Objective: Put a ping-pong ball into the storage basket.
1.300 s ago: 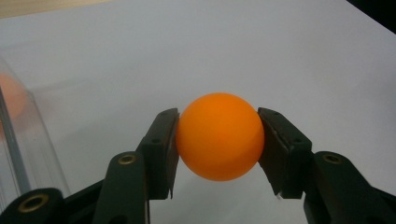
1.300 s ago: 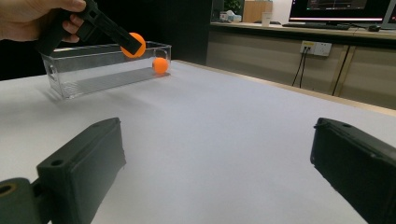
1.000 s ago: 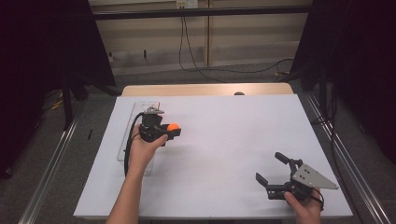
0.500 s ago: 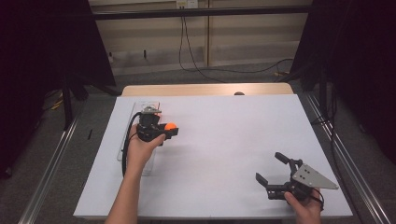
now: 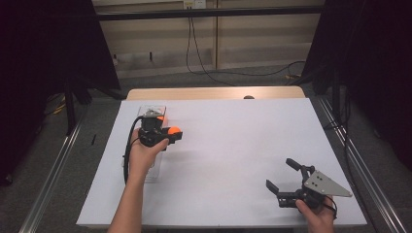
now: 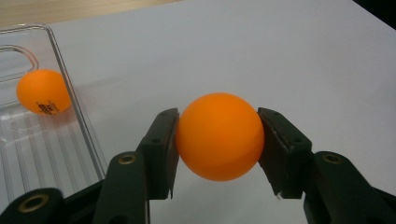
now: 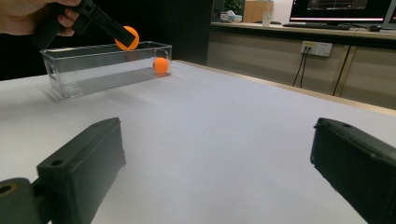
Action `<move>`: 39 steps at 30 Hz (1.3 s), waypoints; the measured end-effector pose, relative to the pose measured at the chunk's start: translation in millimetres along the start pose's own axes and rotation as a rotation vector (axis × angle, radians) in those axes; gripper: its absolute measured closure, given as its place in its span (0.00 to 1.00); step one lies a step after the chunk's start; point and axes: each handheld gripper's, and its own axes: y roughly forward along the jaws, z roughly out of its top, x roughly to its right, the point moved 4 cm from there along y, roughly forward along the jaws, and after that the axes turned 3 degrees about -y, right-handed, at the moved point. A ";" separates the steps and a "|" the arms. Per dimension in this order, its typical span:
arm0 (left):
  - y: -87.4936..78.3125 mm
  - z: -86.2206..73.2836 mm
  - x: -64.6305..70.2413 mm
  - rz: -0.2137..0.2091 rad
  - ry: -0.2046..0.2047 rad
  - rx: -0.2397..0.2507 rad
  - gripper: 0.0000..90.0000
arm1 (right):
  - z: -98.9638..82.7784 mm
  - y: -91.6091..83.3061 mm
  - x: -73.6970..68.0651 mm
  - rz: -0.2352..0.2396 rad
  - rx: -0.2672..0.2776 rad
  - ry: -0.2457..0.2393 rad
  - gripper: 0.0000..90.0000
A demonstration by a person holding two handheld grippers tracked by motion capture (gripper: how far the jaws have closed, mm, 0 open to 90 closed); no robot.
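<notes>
Left gripper pinches our orange ball just beside the clear bin near the bench's left edge; our right gripper rests spread near its front right corner.

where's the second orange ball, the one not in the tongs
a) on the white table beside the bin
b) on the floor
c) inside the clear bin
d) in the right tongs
c: the free orange ball sits inside the clear bin, while the left tongs grip the other ball and the right tongs stand open and empty.
</notes>
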 end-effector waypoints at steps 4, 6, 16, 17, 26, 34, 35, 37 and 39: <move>-2.0 0.2 -1.7 0.005 0.003 0.002 0.56 | 0.1 0.0 -0.1 0.000 0.001 0.000 0.03; -3.1 0.3 -2.8 0.011 0.004 -0.001 0.56 | 0.2 0.0 -0.1 0.000 0.001 -0.001 0.03; -7.7 0.8 -6.6 0.027 -0.001 0.010 0.56 | 0.2 0.0 -0.1 0.000 0.001 0.000 0.03; -8.3 0.8 -7.0 0.030 -0.002 0.010 0.56 | 0.2 0.0 -0.1 0.000 0.002 0.000 0.03; -12.3 1.0 -10.7 0.044 0.006 0.013 0.56 | 0.3 0.0 0.0 0.000 0.002 0.000 0.03; -15.8 0.9 -13.6 0.046 0.005 0.014 0.56 | 0.3 0.1 -0.3 0.001 0.002 -0.002 0.03; -15.4 0.7 -13.6 0.047 -0.001 0.018 0.56 | 0.3 0.1 -0.2 0.001 0.002 -0.002 0.03; -15.6 0.5 -14.2 0.049 -0.005 0.018 0.56 | 0.3 0.0 -0.1 0.000 0.001 -0.001 0.03; -16.1 0.5 -15.6 0.052 -0.003 0.017 0.56 | 0.3 0.1 -0.2 0.001 0.002 -0.002 0.03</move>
